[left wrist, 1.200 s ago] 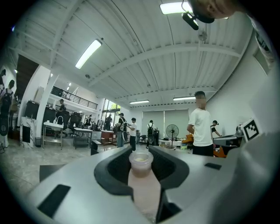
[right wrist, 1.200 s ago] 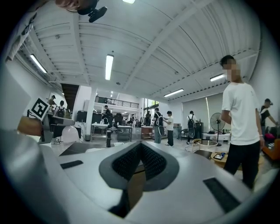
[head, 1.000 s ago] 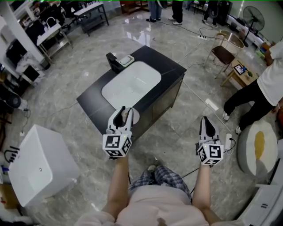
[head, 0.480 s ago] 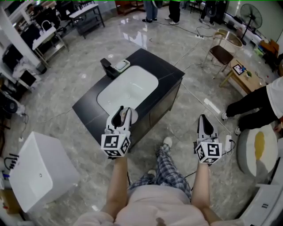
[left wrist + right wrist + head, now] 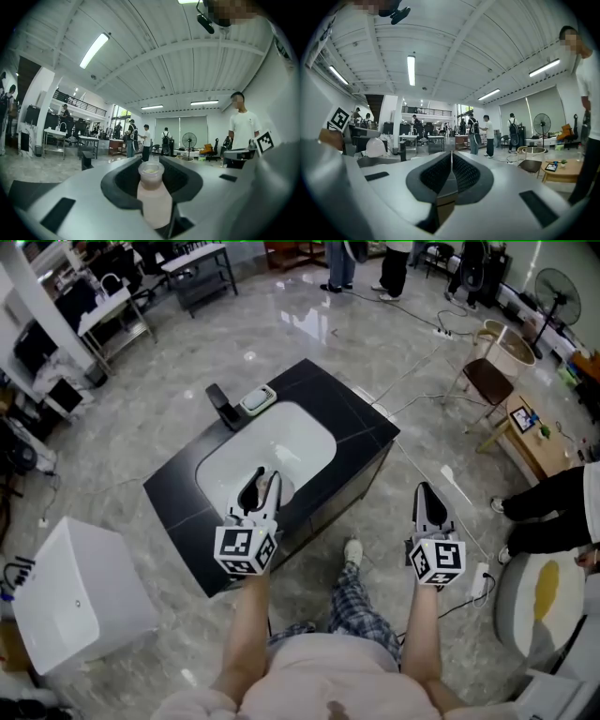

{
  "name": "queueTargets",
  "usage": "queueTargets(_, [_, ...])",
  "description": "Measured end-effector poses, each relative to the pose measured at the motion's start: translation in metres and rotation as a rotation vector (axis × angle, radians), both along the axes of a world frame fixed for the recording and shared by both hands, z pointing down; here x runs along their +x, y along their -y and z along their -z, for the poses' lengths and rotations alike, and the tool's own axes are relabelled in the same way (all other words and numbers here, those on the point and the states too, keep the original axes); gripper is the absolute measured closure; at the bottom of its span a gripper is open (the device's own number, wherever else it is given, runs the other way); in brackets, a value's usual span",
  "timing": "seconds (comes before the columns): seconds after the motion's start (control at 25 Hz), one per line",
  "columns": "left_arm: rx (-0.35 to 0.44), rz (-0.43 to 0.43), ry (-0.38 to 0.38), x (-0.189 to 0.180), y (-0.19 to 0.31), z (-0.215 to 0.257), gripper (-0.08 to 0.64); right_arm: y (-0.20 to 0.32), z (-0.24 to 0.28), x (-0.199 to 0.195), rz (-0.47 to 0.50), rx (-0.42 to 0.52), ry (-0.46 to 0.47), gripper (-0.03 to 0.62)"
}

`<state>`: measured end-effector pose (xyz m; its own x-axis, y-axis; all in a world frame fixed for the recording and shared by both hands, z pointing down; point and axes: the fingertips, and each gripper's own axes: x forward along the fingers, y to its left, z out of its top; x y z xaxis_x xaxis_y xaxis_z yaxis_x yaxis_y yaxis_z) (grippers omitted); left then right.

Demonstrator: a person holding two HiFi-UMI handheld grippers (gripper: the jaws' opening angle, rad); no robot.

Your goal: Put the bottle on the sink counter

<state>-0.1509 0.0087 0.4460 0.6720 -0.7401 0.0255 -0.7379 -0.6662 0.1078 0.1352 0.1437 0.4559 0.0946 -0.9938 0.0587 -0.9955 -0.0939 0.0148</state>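
so the left claw is closed partway round the pale pink bottle, gripping its body to carry it to the black sink worktop just ahead, and the right claw hangs off to the side, jaws pressed together on nothing, guess it's not needed

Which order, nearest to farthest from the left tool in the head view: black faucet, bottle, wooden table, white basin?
1. Bottle, in the left tool itself.
2. White basin, just ahead.
3. Black faucet, at the basin's far rim.
4. Wooden table, far right.
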Motion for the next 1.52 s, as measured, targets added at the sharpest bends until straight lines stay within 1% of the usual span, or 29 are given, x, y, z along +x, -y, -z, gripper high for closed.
queueTargets(0.12, [-0.008,0.025,0.005,0.035,0.050,-0.001,0.426,0.065,0.001,0.032,0.045,-0.010,-0.002,0.577])
queueTargets(0.28, [-0.012,0.071,0.005,0.103,0.129,0.007,0.426,0.159,0.011,0.101,0.106,-0.013,-0.001,0.577])
queueTargets(0.36, [-0.012,0.100,0.003,0.129,0.165,0.011,0.426,0.203,0.015,0.128,0.139,-0.016,-0.001,0.577])
queueTargets(0.52, [-0.008,0.156,-0.003,0.157,0.222,0.018,0.426,0.276,0.021,0.153,0.215,-0.025,-0.009,0.577])
queueTargets(0.72, [-0.016,0.192,-0.005,0.179,0.274,0.020,0.426,0.344,0.027,0.164,0.278,-0.026,-0.007,0.577])
queueTargets(1.0, [-0.034,0.186,0.022,0.207,0.324,0.015,0.426,0.406,0.024,0.167,0.331,-0.039,0.007,0.577])
queueTargets(1.24, [-0.059,0.174,0.025,0.230,0.369,0.001,0.426,0.458,0.013,0.155,0.397,-0.059,0.015,0.577])
queueTargets(1.52, [-0.077,0.172,0.017,0.265,0.461,-0.012,0.426,0.568,-0.002,0.128,0.504,-0.082,0.025,0.577])
